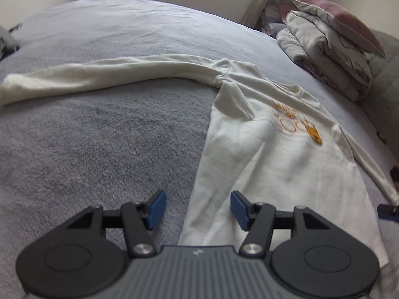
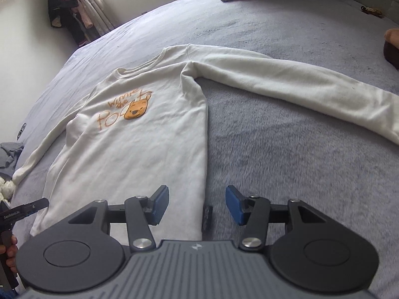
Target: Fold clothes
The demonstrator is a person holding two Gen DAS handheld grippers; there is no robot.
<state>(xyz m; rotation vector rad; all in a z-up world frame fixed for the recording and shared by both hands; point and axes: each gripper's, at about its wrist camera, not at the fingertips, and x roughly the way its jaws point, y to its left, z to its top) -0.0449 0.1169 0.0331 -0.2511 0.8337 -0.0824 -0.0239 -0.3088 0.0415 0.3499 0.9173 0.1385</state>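
A cream long-sleeved shirt [image 1: 261, 149] with an orange bear print [image 2: 136, 111] lies face up on the grey fleece bed cover [image 1: 99, 137], both sleeves spread out. My left gripper [image 1: 197, 206] hovers open over the shirt's side edge near the hem; one blue pad is above the blanket, the other above the cloth. Over the opposite side edge near the hem, my right gripper [image 2: 197, 204] also stands open, with nothing pinched. In the right wrist view the left gripper [image 2: 32, 208] shows at the far left, held by a hand [image 2: 10, 246].
Folded bedding and a pillow [image 1: 329, 49] are stacked at the head of the bed. Dark clothes [image 2: 67, 12] hang by the window. A grey garment [image 2: 7, 154] lies at the bed's edge. A small dark object [image 2: 207, 218] sits on the blanket between the right fingers.
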